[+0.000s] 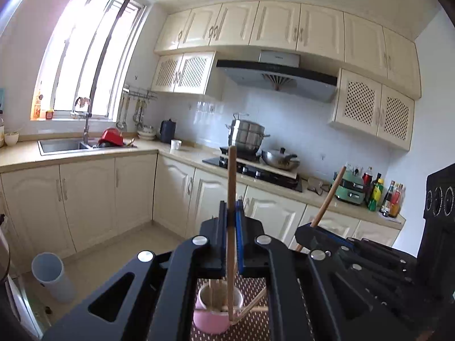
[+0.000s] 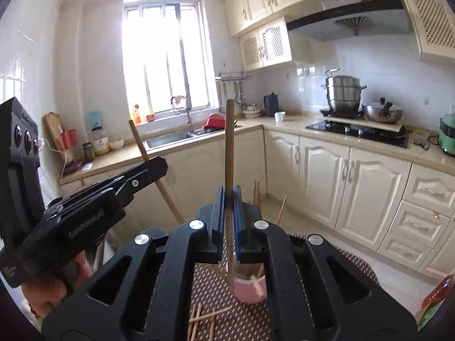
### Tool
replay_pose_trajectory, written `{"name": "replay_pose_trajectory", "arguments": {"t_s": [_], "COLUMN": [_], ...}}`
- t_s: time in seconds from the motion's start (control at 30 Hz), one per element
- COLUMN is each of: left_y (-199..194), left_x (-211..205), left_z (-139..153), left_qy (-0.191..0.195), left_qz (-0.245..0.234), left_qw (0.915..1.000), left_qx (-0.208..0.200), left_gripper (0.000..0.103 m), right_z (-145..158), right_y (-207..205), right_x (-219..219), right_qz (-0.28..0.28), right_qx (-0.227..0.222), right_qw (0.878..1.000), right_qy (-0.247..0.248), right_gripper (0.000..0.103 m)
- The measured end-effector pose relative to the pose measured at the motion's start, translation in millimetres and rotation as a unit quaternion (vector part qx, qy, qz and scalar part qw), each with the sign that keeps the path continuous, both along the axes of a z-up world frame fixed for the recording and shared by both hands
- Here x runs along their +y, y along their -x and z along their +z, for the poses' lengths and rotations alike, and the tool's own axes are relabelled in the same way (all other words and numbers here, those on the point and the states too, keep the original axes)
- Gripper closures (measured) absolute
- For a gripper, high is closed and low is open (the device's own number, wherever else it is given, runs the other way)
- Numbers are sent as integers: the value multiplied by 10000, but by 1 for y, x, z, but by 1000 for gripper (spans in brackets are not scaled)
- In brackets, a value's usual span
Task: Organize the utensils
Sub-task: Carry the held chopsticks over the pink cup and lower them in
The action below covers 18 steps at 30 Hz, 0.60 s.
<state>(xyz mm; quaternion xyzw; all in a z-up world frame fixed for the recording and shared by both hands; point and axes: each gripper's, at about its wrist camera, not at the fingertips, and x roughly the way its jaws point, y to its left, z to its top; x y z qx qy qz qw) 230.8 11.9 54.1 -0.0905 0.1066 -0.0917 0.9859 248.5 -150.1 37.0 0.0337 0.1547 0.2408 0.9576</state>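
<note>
My left gripper (image 1: pixel 232 203) is shut on a wooden chopstick (image 1: pixel 231 170) that stands nearly upright. Its lower end hangs just above a pink cup (image 1: pixel 210 319), which holds several chopsticks and sits on a brown dotted mat (image 1: pixel 253 326). My right gripper (image 2: pixel 229 190) is shut on a second upright chopstick (image 2: pixel 229 142), whose lower end reaches the pink cup (image 2: pixel 250 291). Each view shows the other gripper beside it, the right gripper (image 1: pixel 305 230) and the left gripper (image 2: pixel 157 166), each with its tilted chopstick. Several loose chopsticks (image 2: pixel 204 318) lie on the mat (image 2: pixel 207 284).
The kitchen lies beyond: cream cabinets, a sink (image 1: pixel 65 145), a stove with pots (image 1: pixel 256 167), and bottles on the counter (image 1: pixel 381 196). A pale bin (image 1: pixel 48 275) stands on the floor at left. A hand (image 2: pixel 42 289) holds the left gripper.
</note>
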Motion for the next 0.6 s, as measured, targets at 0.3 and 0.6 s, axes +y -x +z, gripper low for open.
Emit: {"name": "replay_pose_trajectory", "arguments": {"t_s": [0.3, 0.6], "left_y": [-25, -41], "left_x": [-8, -20], "left_z": [-8, -43], "left_qy": [-141, -465], "left_qz": [307, 134], "left_qw": [9993, 9986], "left_qx": [-152, 215], "left_gripper": [97, 97], "right_z": [-6, -38], "right_y": [-21, -27], "right_x": [1, 12], "right_qz": [-230, -205], "right_qx": [-245, -135], "right_qw": [9994, 9992], "right_qy": [-28, 324], "right_gripper": [97, 97]}}
